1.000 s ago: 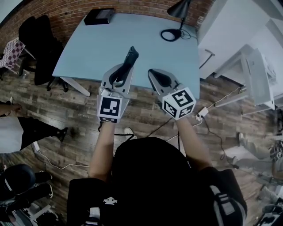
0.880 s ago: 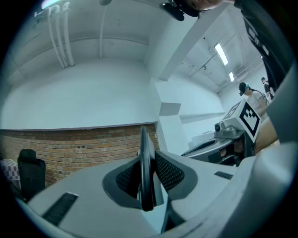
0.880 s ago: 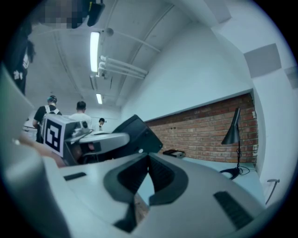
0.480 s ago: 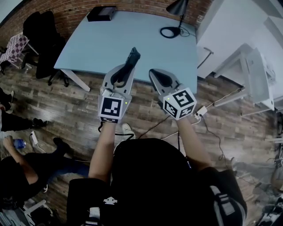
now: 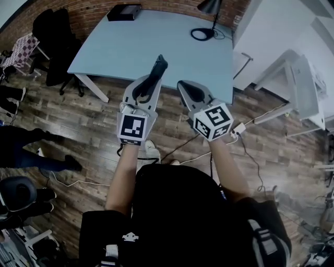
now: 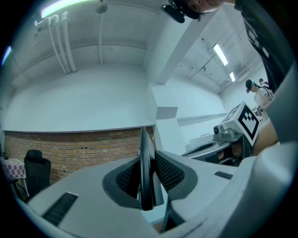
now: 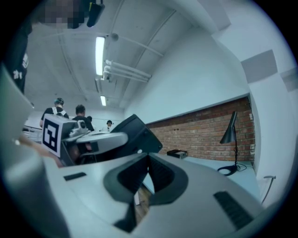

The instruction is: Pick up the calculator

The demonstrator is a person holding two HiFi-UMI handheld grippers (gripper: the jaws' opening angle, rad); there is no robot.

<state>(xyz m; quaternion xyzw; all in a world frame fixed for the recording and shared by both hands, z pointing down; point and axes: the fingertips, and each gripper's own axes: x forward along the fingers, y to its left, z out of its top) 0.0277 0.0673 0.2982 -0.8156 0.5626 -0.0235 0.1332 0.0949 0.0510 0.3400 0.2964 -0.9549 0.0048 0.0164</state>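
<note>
The calculator (image 5: 157, 69) is a dark flat slab, held on edge above the near rim of the pale blue table (image 5: 120, 47). My left gripper (image 5: 148, 87) is shut on its lower end. In the left gripper view the calculator (image 6: 145, 162) stands as a thin upright blade between the ribbed pads (image 6: 168, 172). Seen from the right gripper view, the calculator (image 7: 136, 132) sticks up out of the left gripper (image 7: 95, 139). My right gripper (image 5: 184, 86) hangs beside it, level, shut with nothing in it; its jaws meet in the right gripper view (image 7: 147, 161).
A black desk lamp (image 5: 207, 13) and a black box (image 5: 124, 11) stand at the table's far side. A dark office chair (image 5: 51, 32) is to the left, white furniture (image 5: 292, 78) to the right. Cables (image 5: 237, 133) lie on the wooden floor. A person (image 5: 26, 148) walks at the left.
Both grippers have drawn back from the table toward me, the calculator still in the left one. The person at the left has moved across the floor.
</note>
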